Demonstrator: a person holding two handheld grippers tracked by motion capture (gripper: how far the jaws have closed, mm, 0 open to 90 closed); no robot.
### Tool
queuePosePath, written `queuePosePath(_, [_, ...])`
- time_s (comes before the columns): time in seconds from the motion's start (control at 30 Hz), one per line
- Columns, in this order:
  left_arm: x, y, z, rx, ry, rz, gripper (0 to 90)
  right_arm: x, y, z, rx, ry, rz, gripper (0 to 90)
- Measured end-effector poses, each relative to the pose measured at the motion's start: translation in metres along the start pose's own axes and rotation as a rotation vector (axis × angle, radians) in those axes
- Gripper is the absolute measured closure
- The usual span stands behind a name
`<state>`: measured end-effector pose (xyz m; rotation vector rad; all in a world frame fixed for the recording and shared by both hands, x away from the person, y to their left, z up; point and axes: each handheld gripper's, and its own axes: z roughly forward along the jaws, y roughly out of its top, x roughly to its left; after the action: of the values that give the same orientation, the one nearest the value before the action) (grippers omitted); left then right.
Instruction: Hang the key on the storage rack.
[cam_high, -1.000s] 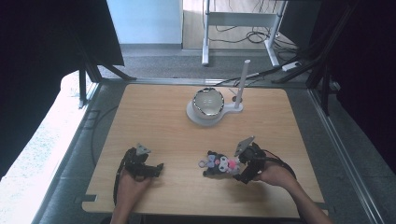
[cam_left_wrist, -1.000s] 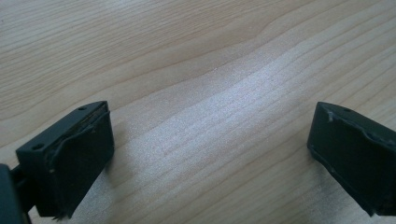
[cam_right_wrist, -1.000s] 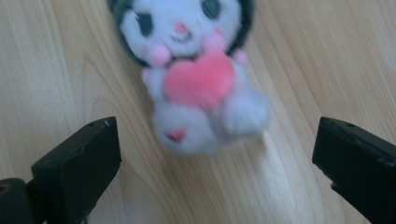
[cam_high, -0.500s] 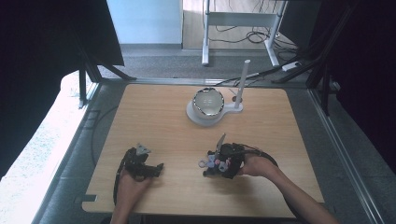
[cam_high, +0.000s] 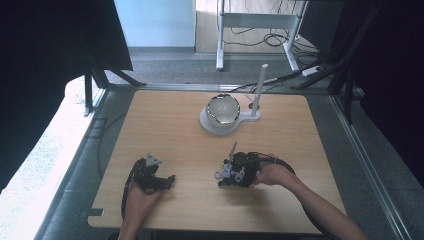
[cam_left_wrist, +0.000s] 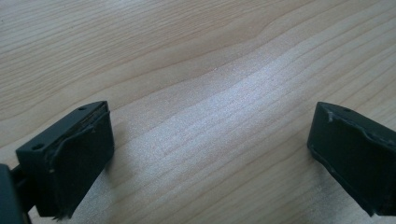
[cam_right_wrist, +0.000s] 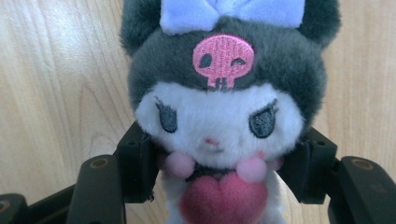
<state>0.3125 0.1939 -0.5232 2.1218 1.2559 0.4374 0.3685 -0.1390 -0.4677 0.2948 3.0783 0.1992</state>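
1. 1 wooden table (cam_high: 170, 125) carries everything in the high view; 2 forearms come in from its near edge, each hand holding 1 gripper.
2. The left gripper (cam_high: 167, 181) rests near the front left of the table. In the left gripper view its 2 black jaws stand wide apart, with only bare wood grain between them.
3. The right gripper (cam_high: 223, 175) lies near the front centre-right of the table, held by the right hand (cam_high: 272, 174), and points toward the person's left.
4. 1 plush toy (cam_right_wrist: 219, 107) sits between the right gripper's 2 jaws. In the right gripper view the jaws press against both sides of it, at about neck level, so this gripper is clamped on the toy.
5. The toy has 1 dark grey hood, 1 pale lilac bow on top, 1 pink skull mark on the forehead, 2 stitched eyes, 2 small pink pompoms under the chin and 1 red-pink heart on the chest.
6. In the high view the toy (cam_high: 231, 171) shows as a small pink-and-white shape at the tip of the right gripper, low over the table; I cannot tell whether it touches the wood.
7. 1 white stand (cam_high: 245, 120) sits at the far centre of the table, holding 1 round bowl (cam_high: 223, 109) and 1 upright white post (cam_high: 259, 90), well apart from both grippers.
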Motion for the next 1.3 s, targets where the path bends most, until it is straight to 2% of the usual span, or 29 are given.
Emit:
queuePosePath(0.07, [0.0,0.0,0.0,-0.002,0.001,-0.001,0.5,-0.003,-0.002,-0.007,-0.012,0.009,0.022,36.6])
queuePosePath(0.37, [0.0,0.0,0.0,-0.001,0.0,0.002,0.6,-0.022,-0.016,-0.035,-0.054,0.008,0.059,36.5])
queuePosePath(0.4, [0.0,0.0,0.0,0.0,0.001,0.002,0.5,-0.023,-0.019,-0.038,-0.051,0.006,0.077,36.5])
queuePosePath(0.73, [0.0,0.0,0.0,0.0,0.003,0.004,0.5,-0.044,-0.038,-0.058,-0.055,-0.006,0.131,36.5])
queuePosePath(0.8, [0.0,0.0,0.0,-0.002,0.003,0.002,0.5,-0.049,-0.041,-0.063,-0.057,-0.007,0.134,36.5])
queuePosePath(0.93, [0.0,0.0,0.0,-0.002,0.001,-0.001,0.5,-0.061,-0.045,-0.074,-0.069,-0.006,0.173,36.4])
queuePosePath(1.3, [0.0,0.0,0.0,0.0,0.001,0.005,0.5,-0.098,-0.058,-0.108,-0.088,-0.055,0.255,36.9])
